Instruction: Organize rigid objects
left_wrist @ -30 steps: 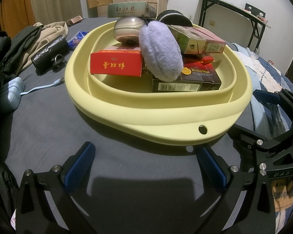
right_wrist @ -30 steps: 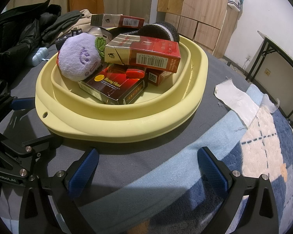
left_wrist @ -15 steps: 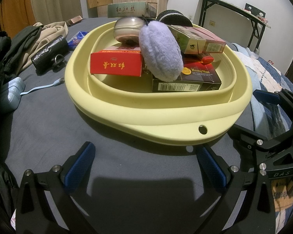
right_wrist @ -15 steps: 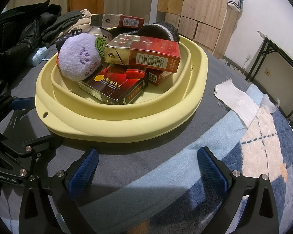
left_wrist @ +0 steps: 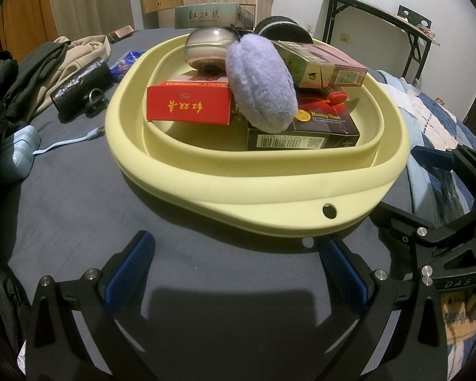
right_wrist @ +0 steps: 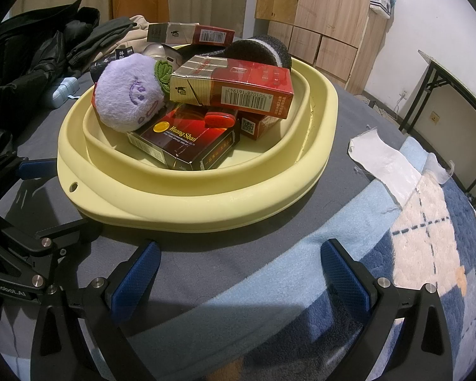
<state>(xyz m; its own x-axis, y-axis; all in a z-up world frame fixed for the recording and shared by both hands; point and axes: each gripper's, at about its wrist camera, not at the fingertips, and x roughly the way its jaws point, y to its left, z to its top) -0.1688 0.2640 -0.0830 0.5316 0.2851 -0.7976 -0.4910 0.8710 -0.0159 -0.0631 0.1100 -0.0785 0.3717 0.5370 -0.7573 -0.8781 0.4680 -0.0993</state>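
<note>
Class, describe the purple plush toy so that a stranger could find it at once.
Start at the yellow basin on the bed. Among the boxes piled inside sits the plush toy, leaning on the dark box. It alone is soft, round and lilac, with a stitched face and a green leaf.

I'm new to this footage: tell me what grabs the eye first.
A pale yellow basin on the grey bedspread, heaped with red cartons. A purple plush toy leans on the dark Huang Shan box. Both open tools, left tool and right tool, sit short of the rim.
</note>
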